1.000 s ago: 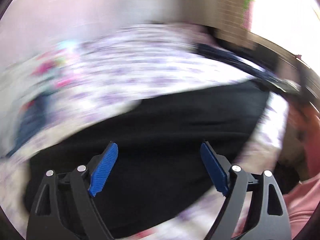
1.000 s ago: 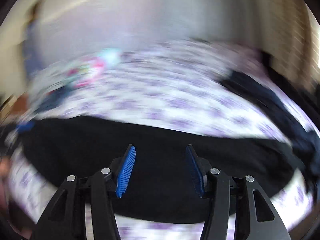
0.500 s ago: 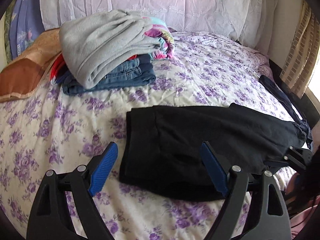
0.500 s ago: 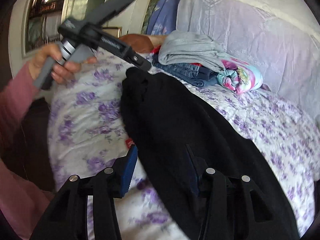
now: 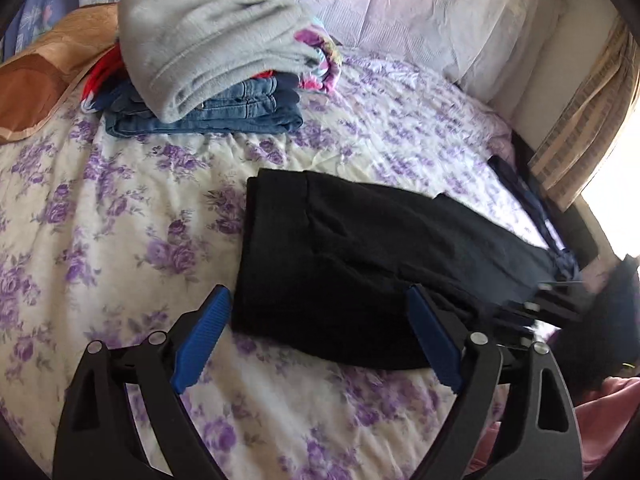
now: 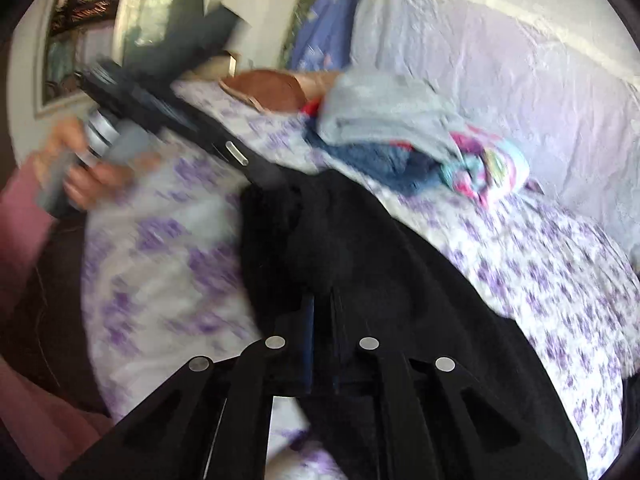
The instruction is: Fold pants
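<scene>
Black pants (image 5: pixel 352 256) lie on the floral bed sheet (image 5: pixel 100 216), waistband to the left and legs running right. My left gripper (image 5: pixel 316 336) is open and empty, hovering just above the near waist corner. In the right wrist view my right gripper (image 6: pixel 322 320) is shut on the leg end of the pants (image 6: pixel 400 280), fabric pinched between the pads. The right gripper also shows at the far right of the left wrist view (image 5: pixel 548 308). The left gripper appears in the right wrist view (image 6: pixel 160 116), held by a hand.
A stack of folded clothes (image 5: pixel 212 68), grey on top of jeans, sits at the head of the bed by the pillows (image 5: pixel 400 4). A brown cushion (image 5: pixel 36 84) lies at the left. A dark garment (image 5: pixel 528 200) lies at the bed's right edge near a curtain.
The right gripper has closed on the leg end of the pants. The left gripper has moved in closer over the waist, still open. The early blur has settled.
</scene>
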Demonstrator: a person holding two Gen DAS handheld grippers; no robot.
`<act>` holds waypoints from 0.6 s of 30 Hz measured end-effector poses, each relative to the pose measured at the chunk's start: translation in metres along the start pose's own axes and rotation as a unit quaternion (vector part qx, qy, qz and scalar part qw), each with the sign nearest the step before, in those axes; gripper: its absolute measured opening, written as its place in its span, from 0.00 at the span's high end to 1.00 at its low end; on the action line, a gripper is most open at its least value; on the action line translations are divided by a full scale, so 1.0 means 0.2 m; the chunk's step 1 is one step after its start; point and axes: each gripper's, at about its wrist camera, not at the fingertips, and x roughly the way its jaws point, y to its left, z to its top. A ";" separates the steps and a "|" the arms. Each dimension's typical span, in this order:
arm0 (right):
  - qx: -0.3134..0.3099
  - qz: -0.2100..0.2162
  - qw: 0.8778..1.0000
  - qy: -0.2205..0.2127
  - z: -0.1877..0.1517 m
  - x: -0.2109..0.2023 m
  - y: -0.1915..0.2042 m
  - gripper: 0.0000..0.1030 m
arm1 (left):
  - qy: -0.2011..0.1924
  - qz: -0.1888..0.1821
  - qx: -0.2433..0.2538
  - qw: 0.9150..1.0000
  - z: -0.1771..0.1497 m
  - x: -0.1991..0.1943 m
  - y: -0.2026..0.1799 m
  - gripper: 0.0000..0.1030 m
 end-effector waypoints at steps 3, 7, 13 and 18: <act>-0.024 -0.009 1.000 0.010 -0.03 0.03 0.08 0.93 | -0.008 0.010 -0.005 1.000 0.01 0.01 0.02 0.17; -0.016 -0.015 0.999 0.032 -0.14 0.11 0.12 0.77 | -0.037 0.049 -0.015 0.998 0.02 -0.07 0.05 0.17; 0.106 -0.008 0.993 -0.054 -0.12 -0.16 -0.06 0.43 | -0.075 -0.005 0.059 0.995 0.09 -0.12 -0.23 0.15; 0.237 0.024 0.966 0.097 -0.35 0.08 -0.28 0.38 | 0.005 -0.001 0.113 0.994 0.05 0.20 -0.43 0.11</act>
